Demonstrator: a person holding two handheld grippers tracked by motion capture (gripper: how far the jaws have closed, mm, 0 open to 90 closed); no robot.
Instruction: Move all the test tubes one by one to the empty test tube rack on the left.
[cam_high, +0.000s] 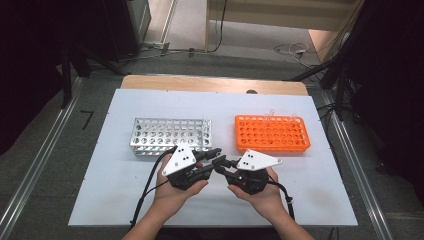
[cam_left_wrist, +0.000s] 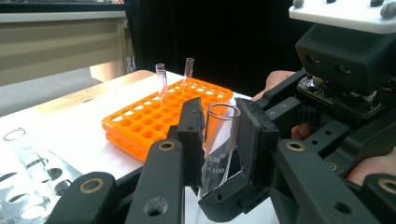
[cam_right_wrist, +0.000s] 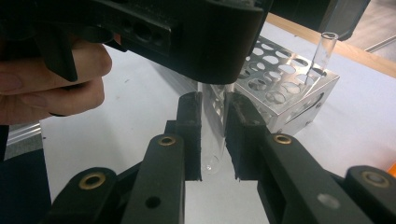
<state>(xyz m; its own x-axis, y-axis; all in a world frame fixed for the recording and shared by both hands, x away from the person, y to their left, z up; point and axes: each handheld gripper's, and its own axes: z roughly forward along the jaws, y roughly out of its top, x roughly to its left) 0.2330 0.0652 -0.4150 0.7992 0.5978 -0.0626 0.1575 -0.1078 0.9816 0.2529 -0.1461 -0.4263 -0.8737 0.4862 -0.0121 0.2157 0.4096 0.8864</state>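
A clear glass test tube (cam_left_wrist: 218, 140) stands upright between the pads of my left gripper (cam_left_wrist: 220, 119), its open mouth on top. My right gripper (cam_right_wrist: 214, 126) is shut on the same test tube (cam_right_wrist: 212, 140), lower down, with the rounded bottom just above the white table. In the high view the left gripper (cam_high: 216, 154) and the right gripper (cam_high: 221, 163) meet tip to tip in front of the two racks. An orange rack (cam_high: 272, 134) holds two tubes at its far edge. A metal rack (cam_high: 170, 135) has one tube (cam_right_wrist: 323, 53) at its corner.
The white table top (cam_high: 320, 200) ends in a wooden strip (cam_high: 215, 84) at the far side. Grey floor, metal rails and dark stands surround it. The orange rack (cam_left_wrist: 140, 126) lies just behind the held tube in the left gripper view.
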